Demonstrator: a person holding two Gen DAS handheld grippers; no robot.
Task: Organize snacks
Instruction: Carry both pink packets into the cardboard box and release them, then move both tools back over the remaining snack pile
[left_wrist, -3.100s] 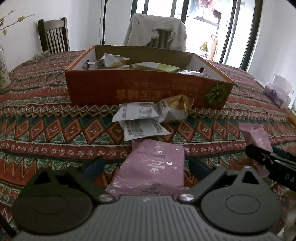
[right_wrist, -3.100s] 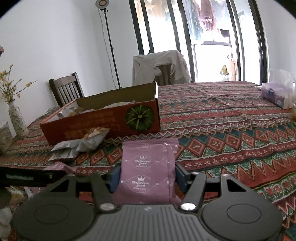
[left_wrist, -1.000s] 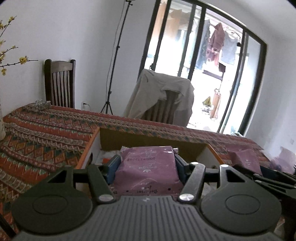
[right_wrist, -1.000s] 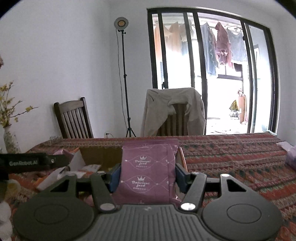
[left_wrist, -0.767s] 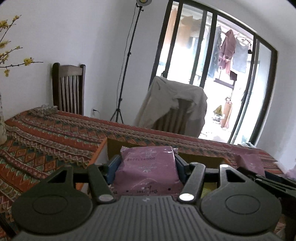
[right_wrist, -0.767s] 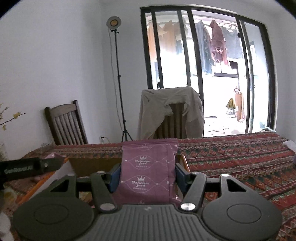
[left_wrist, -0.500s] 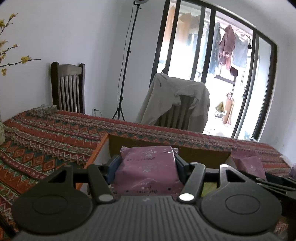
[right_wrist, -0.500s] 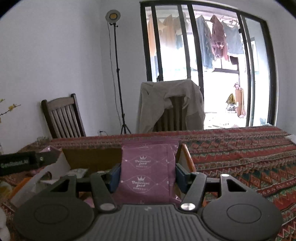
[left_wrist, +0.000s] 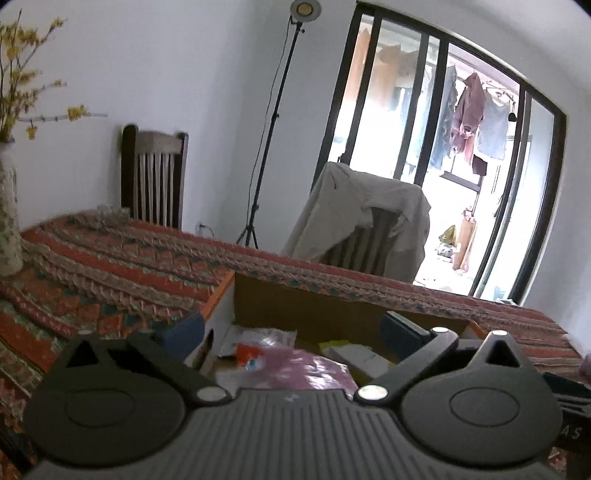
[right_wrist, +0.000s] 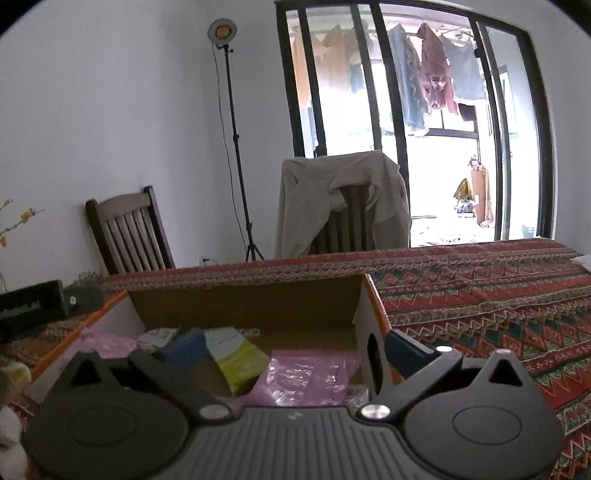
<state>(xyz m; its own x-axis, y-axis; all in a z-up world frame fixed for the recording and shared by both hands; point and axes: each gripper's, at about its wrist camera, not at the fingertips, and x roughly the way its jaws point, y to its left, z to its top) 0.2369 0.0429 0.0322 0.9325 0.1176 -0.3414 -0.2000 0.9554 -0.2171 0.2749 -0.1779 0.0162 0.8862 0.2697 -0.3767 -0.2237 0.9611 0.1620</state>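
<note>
Left claw (left_wrist: 291, 332) opening wide over the cardboard box (left_wrist: 306, 310), nothing between the blue pads; pink snack pouch (left_wrist: 295, 373) lying loose in the box just below. Right claw (right_wrist: 291, 345) opening wide likewise, gripping nothing, a second pink pouch (right_wrist: 306, 376) flat on the box floor beneath, beside a green-and-white packet (right_wrist: 240, 358). Right pad just outside the orange box wall (right_wrist: 378, 310). Open patterned tablecloth (right_wrist: 480, 295) on the bench to the right. Beyond: a wooden chair (right_wrist: 125, 232), a lamp stand (right_wrist: 236, 147), a jacket-draped chair (right_wrist: 343, 199), glass doors.

White walls (right_wrist: 110, 110), draped chair (right_wrist: 343, 203), windows (right_wrist: 406, 129)
</note>
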